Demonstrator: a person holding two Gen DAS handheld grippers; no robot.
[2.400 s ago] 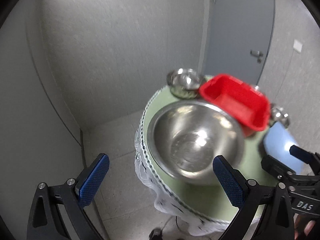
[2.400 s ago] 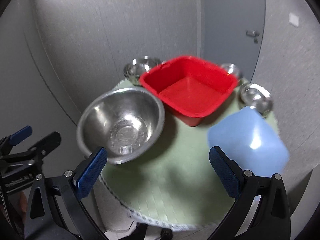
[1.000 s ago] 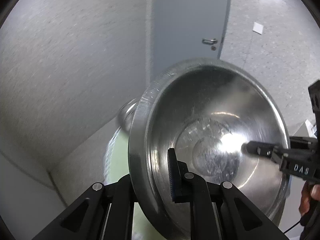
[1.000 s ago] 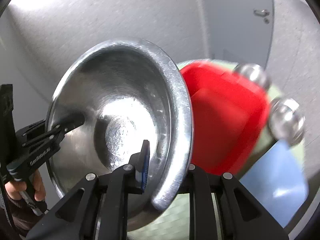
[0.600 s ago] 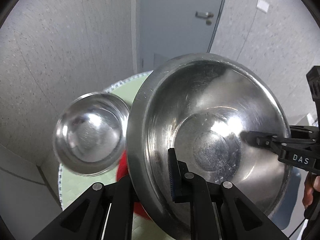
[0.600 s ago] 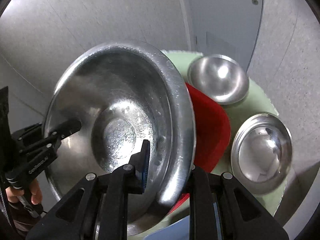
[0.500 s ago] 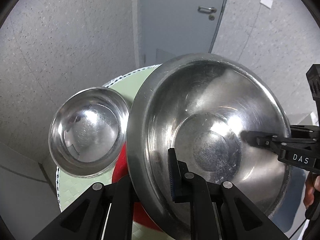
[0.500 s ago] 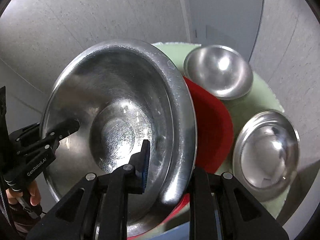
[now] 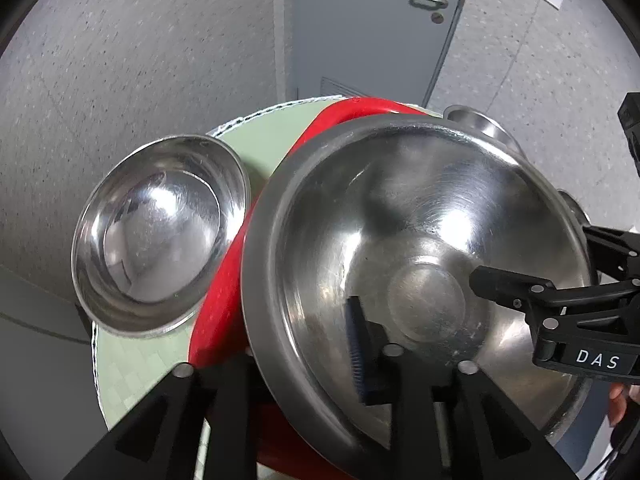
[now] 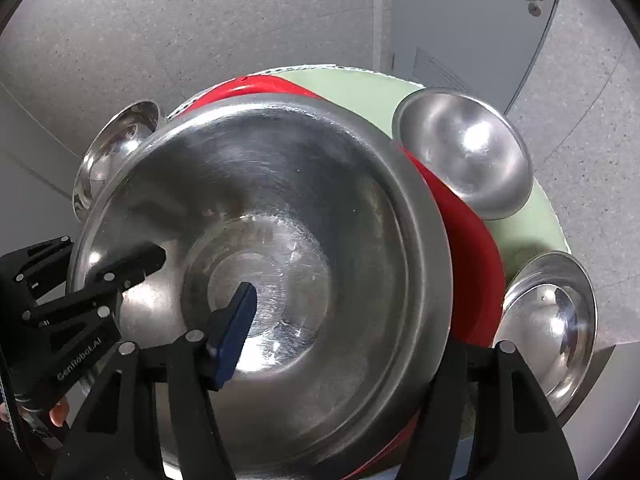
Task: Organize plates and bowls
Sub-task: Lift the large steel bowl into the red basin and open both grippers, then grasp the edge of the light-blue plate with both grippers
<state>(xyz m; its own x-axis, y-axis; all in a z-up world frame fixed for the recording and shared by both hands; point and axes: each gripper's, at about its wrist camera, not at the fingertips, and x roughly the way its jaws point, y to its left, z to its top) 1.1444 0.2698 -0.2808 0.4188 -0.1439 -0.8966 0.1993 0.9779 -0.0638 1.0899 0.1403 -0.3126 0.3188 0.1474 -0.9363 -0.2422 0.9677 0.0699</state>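
While both hand-held grippers clamp rim, scratched round steel bowl overlaps smooth red tub.

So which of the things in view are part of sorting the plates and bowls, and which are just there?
In the job:
- large steel bowl, gripped on opposite rims by the left gripper and right gripper
- red tub under it
- three small steel bowls

Just there:
- green table mat
- grey door
- wall

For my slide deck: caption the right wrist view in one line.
Both grippers clamp the large steel bowl by its rim above the red tub, small steel bowls around.
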